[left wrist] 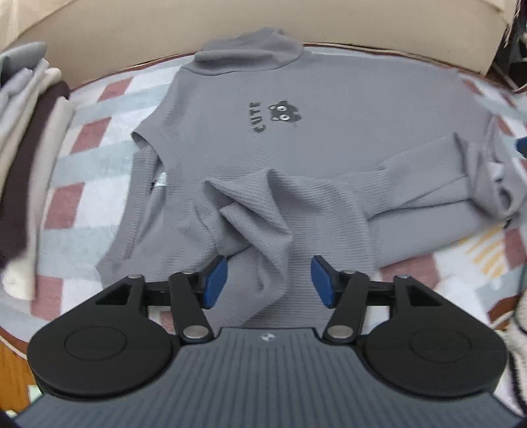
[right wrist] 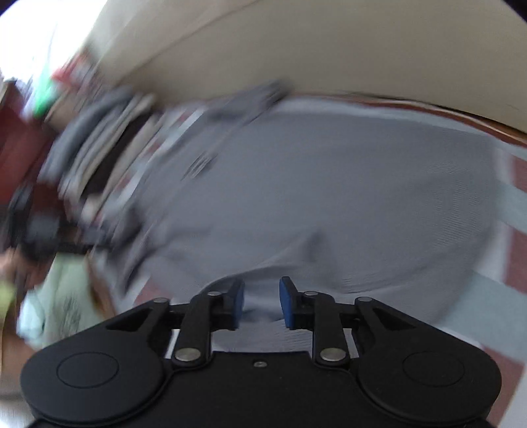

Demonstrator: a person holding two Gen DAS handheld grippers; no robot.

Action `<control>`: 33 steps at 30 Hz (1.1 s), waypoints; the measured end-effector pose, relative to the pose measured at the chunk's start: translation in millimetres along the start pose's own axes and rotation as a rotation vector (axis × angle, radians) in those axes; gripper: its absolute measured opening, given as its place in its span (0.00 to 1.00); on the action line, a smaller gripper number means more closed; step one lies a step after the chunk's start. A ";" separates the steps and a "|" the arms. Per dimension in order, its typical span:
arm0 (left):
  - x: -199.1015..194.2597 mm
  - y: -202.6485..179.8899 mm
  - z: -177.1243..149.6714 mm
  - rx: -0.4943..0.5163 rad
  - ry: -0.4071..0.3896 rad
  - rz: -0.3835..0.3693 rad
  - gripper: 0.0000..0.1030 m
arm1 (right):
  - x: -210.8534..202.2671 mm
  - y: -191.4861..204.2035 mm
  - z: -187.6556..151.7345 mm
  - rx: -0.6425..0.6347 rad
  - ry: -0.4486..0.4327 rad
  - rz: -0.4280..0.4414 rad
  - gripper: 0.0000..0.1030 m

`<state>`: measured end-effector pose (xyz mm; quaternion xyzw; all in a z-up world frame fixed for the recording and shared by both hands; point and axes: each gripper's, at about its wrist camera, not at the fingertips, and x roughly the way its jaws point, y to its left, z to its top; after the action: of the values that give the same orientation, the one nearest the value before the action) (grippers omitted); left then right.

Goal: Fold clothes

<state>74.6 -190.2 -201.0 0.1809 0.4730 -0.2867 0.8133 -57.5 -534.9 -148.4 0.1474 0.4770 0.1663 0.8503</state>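
Note:
A grey waffle-knit sweater [left wrist: 296, 138] with a black "CUTE" print and a cat face lies front up on a checked cover, collar at the far side. Both sleeves are folded across its lower body, one bunched in the middle [left wrist: 250, 210]. My left gripper [left wrist: 269, 280] hovers open just above that bunched sleeve and the hem, with cloth below the gap between the blue pads. In the blurred right wrist view my right gripper [right wrist: 262, 304] stands open over the same sweater [right wrist: 346, 204], close to its edge, gripping nothing.
A stack of folded clothes [left wrist: 29, 148] in grey, cream and dark brown sits at the left of the checked cover [left wrist: 85, 154]. A beige padded back [left wrist: 230, 23] runs behind. A blue pad of the other gripper [left wrist: 522, 145] shows at the right edge.

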 end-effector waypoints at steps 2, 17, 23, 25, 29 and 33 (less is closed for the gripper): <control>9.4 1.4 -1.4 -0.014 0.031 0.016 0.61 | 12.1 23.1 5.0 -0.085 0.064 0.022 0.51; -10.0 42.2 -14.7 -0.143 0.028 -0.024 0.62 | 35.8 82.6 -4.8 -0.300 0.144 -0.156 0.06; 5.3 37.8 -13.3 -0.128 0.034 -0.122 0.69 | -56.6 -4.7 -11.2 0.234 -0.373 0.120 0.08; 16.7 36.7 -12.3 -0.128 0.055 -0.118 0.75 | -72.0 -17.3 -25.6 0.277 -0.456 0.199 0.08; 35.3 33.0 -11.1 -0.119 0.081 -0.110 0.71 | -85.9 -28.6 -46.7 0.334 -0.516 0.208 0.08; 22.9 19.5 -10.8 -0.049 0.056 -0.039 0.05 | -90.2 -31.2 -66.4 0.395 -0.575 0.177 0.08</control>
<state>88.7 -175.9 -225.8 0.1597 0.5060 -0.2855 0.7981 -154.3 -595.1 -125.7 0.3903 0.2266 0.0957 0.8872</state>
